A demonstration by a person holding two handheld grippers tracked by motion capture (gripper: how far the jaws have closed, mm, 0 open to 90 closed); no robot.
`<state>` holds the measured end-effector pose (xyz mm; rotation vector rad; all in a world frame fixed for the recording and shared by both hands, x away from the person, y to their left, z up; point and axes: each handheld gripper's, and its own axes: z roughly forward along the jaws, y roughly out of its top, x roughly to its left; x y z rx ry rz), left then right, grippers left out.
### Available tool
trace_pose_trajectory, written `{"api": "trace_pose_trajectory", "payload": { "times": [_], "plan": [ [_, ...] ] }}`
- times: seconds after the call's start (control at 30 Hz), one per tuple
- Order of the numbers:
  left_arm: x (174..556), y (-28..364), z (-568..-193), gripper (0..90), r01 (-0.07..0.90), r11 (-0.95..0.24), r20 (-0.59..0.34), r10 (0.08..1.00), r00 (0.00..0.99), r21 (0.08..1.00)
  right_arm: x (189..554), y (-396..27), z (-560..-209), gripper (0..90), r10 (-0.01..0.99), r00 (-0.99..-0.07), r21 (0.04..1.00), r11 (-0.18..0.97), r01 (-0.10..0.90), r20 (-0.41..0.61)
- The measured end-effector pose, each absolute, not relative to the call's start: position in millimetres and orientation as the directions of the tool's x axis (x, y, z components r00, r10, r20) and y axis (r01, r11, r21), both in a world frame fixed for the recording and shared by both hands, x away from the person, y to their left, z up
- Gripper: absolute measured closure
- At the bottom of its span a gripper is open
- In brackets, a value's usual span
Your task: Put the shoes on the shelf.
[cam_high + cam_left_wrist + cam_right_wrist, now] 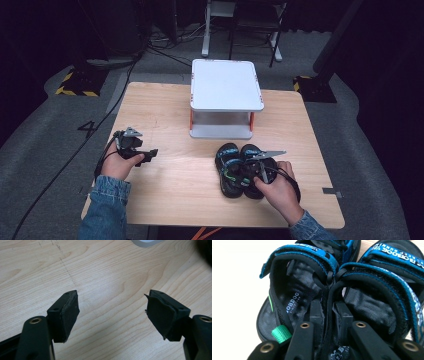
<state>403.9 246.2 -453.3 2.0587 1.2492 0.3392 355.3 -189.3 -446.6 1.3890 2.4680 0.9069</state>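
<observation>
We look down on a pale wooden tabletop (pixel 165 195) with a person's two forearms in denim sleeves coming in from the bottom edge. At the lower right of centre in the high view sits a pair of small black sandals (pixel 239 170) with blue straps, lying side by side and touching, toes pointing toward the top of the frame.

The right claw (pixel 253 170) rests on the sandals where they meet. In the right gripper view its two black jaws stand close together, one inside each shoe, and pinch the two inner side walls (pixel 329 305) against each other. We judge this grip is chosen so that both sandals can be lifted as one bundle rather than one at a time. A green pull tab (pixel 281 333) sticks out at the lower left of that view, at the heel of the left-hand sandal.

The left claw (pixel 150 154) lies at the left of the high view, well apart from the sandals, resting low over bare wood. In the left gripper view its jaws are spread wide with nothing between them, and the pads (pixel 70 312) look worn and frayed at the edges. It appears to be parked out of the way while the other hand works.

Above centre stands a white two-tier shelf (pixel 226 82) with orange posts, its top bare. We judge it the likely place for the sandals.
</observation>
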Motion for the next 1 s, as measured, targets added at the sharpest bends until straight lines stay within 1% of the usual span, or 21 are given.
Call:
{"api": "trace_pose_trajectory", "payload": {
  "times": [0.27,0.47,0.73,0.9,1.0],
  "plan": [
    [401.3,248.8,-452.0,26.7,0.672,-0.289,-0.125,0.859,0.496,0.682,357.9,-192.6,-444.4,82.4,0.822,-0.542,0.602,0.345,0.720,0.178],
    [391.9,255.3,-452.7,26.8,0.678,-0.273,-0.132,0.867,0.481,0.682,368.3,-187.0,-427.1,82.3,0.810,-0.560,0.637,0.340,0.692,0.176],
    [373.0,269.3,-455.0,26.9,0.692,-0.244,-0.137,0.884,0.447,0.679,409.2,-162.6,-407.8,82.2,0.802,-0.578,0.673,0.343,0.656,0.154],
    [360.8,282.3,-454.3,27.1,0.700,-0.217,-0.136,0.901,0.411,0.680,435.3,-150.4,-403.3,82.2,0.806,-0.576,0.682,0.344,0.645,0.138],
    [357.3,285.5,-454.1,27.1,0.698,-0.223,-0.130,0.901,0.414,0.680,453.4,-142.7,-404.0,82.1,0.818,-0.564,0.684,0.345,0.643,0.117]
  ]
}}
